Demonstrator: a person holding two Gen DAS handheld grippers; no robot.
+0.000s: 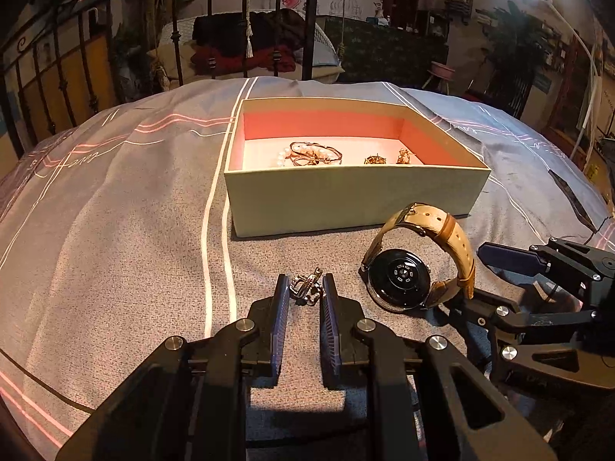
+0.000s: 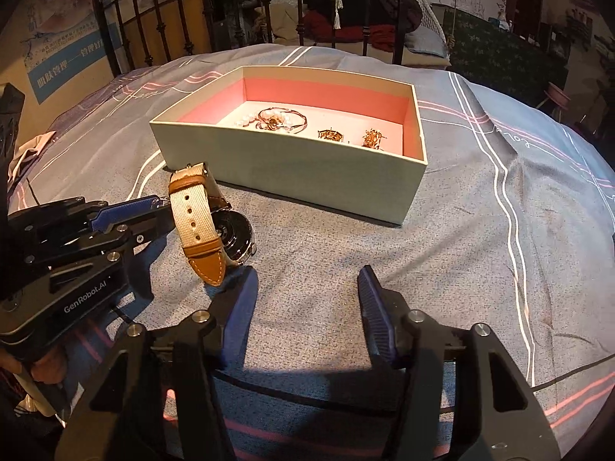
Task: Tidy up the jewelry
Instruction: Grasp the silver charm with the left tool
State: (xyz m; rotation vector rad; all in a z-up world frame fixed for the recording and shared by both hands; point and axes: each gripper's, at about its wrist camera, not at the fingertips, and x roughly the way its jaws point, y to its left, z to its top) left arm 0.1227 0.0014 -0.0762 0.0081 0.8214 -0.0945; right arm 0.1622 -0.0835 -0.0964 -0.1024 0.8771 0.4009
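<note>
Open pale-green cardboard box with pink lining sits mid-bed, holding a pearl-and-gold bracelet and two gold earrings. Before its near wall: tan-strapped black-faced watch on edge; small silver ornament.

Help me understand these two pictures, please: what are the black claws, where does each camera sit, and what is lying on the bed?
The claws are two hand-held grippers, one in each of a person's hands, with no robot arm behind them. Each carries a wide-angle camera looking along its own fingers, so one picture comes from the left gripper and the other from the right gripper.

On the striped bedspread stands an open box with a pink lining; inside lie a pearl bracelet and two small gold pieces. In front of it lies a watch with a tan strap.

The left gripper's pads are closed on a small silver ornament. The right gripper is open and empty, with one finger close beside the watch strap.
</note>
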